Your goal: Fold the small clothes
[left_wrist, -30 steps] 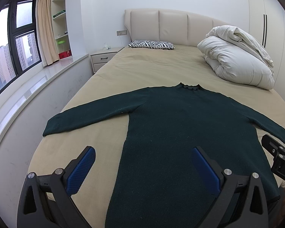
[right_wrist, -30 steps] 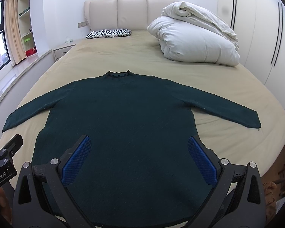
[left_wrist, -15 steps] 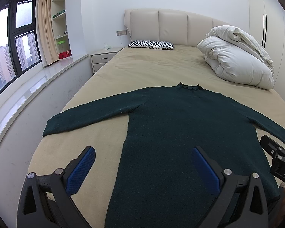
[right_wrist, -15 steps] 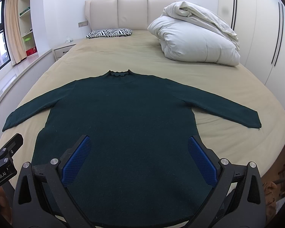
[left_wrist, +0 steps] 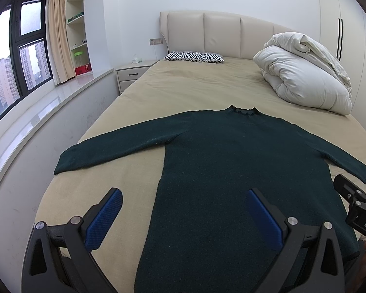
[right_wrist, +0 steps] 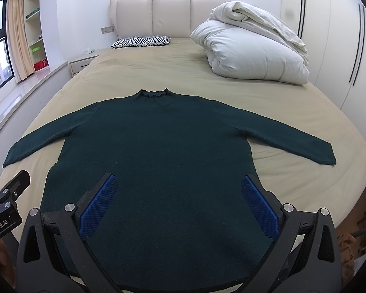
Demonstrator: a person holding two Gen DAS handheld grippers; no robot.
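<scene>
Because the dark green knitted sweater [right_wrist: 156, 151] lies flat on the beige bed [right_wrist: 188, 73] with sleeves out for folding, you hold the left gripper [left_wrist: 183, 207] and right gripper [right_wrist: 179, 195] over its hem, jaws spread, gripping nothing.

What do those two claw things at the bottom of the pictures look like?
Both the left gripper and the right gripper have black triangular frames with cut-outs, silver bolts, and two fingers faced with blue textured pads. White lettering marks each body; part of it reads "enRobot.AI". No cables or sleeves show.

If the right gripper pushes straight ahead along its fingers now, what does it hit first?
Most likely the dark green sweater: the open right gripper points over its body, spread flat on the bed. Height above the cloth is unclear.
</scene>
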